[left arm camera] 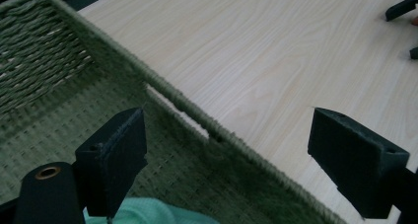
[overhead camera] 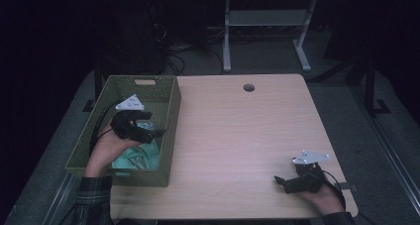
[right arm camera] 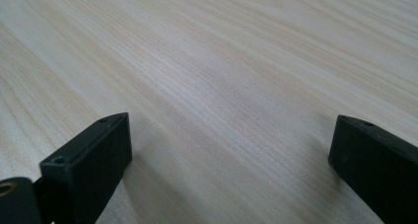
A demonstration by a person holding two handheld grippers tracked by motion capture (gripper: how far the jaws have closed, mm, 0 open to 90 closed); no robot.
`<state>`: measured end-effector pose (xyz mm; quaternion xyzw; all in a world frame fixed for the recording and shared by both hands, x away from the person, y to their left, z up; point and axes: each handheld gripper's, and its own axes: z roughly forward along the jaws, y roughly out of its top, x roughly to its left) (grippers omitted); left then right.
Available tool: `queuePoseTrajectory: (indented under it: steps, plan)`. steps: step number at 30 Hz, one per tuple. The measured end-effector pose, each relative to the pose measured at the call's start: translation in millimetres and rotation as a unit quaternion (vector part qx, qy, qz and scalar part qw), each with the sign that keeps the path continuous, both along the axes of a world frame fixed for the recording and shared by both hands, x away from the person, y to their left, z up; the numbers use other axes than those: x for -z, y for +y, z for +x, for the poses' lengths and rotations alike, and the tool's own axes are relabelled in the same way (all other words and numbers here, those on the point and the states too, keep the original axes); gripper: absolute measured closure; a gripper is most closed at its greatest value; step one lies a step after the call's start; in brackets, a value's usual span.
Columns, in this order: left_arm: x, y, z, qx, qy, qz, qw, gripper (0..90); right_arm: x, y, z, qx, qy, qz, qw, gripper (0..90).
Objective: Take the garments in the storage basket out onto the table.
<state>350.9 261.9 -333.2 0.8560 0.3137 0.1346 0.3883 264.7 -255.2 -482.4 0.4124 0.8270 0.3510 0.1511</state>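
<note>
A green woven basket (overhead camera: 170,88) stands at the table's left edge, and a mint-green cloth (overhead camera: 141,157) lies in its near end. My left gripper (overhead camera: 157,132) hovers open over the basket's right wall, just above the cloth. In the left gripper view its jaws stand wide apart across the basket rim (left arm camera: 192,110), with the cloth (left arm camera: 153,211) showing at the bottom. My right gripper (overhead camera: 280,182) rests low at the table's near right corner, open, pointing left. The right gripper view has bare wood (right arm camera: 222,86) between its spread jaws.
The light wooden table (overhead camera: 237,136) has a round cable hole (overhead camera: 248,87) near its far edge. Beyond it stand a white desk frame (overhead camera: 267,31) and cables on a dark floor. The other gripper's jaw tips (left arm camera: 401,8) show at the far right of the left gripper view.
</note>
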Motion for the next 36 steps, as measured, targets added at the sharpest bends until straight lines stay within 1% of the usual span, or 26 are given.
queuePoseTrajectory:
  steps: [4,7,9,11,16,17,21,26,28,36]
  plan:
    - [5.1,9.2,1.8,-0.013,0.006,0.012,0.9998,14.7,0.0,-0.2,0.1,-0.001,-0.001,-0.001,1.0000,2.2]
    - [11.5,15.3,4.3,-0.020,0.015,0.014,0.9996,16.8,0.0,0.0,0.1,0.000,0.000,0.000,1.0000,2.2]
    - [15.7,18.0,6.2,-0.022,0.020,0.015,0.9995,17.2,0.0,0.0,0.0,0.000,0.000,0.000,1.0000,2.3]
    - [20.8,19.6,7.9,-0.024,0.027,0.017,0.9992,19.4,0.0,0.0,0.0,0.000,0.000,0.000,1.0000,2.2]
    - [27.8,21.6,10.3,-0.022,0.036,0.031,0.9986,22.6,0.0,0.0,0.0,0.000,0.000,0.000,1.0000,2.2]
    - [29.2,22.5,11.2,-0.021,0.034,0.036,0.9986,23.1,0.0,0.0,0.0,0.000,0.000,0.000,1.0000,2.2]
    - [36.8,26.4,12.6,-0.031,0.046,0.050,0.9972,24.6,0.0,0.0,0.0,0.000,0.000,0.000,1.0000,2.3]
    - [44.4,29.5,14.7,-0.029,0.056,0.063,0.9960,29.8,0.0,0.0,0.1,-0.001,0.000,0.000,1.0000,2.2]
    - [47.9,30.1,16.2,-0.032,0.062,0.081,0.9943,31.2,0.0,0.0,0.1,-0.001,0.000,0.000,1.0000,2.2]
    - [57.8,32.1,18.4,-0.031,0.084,0.087,0.9922,40.6,0.0,0.0,0.1,-0.001,0.000,0.000,1.0000,2.3]
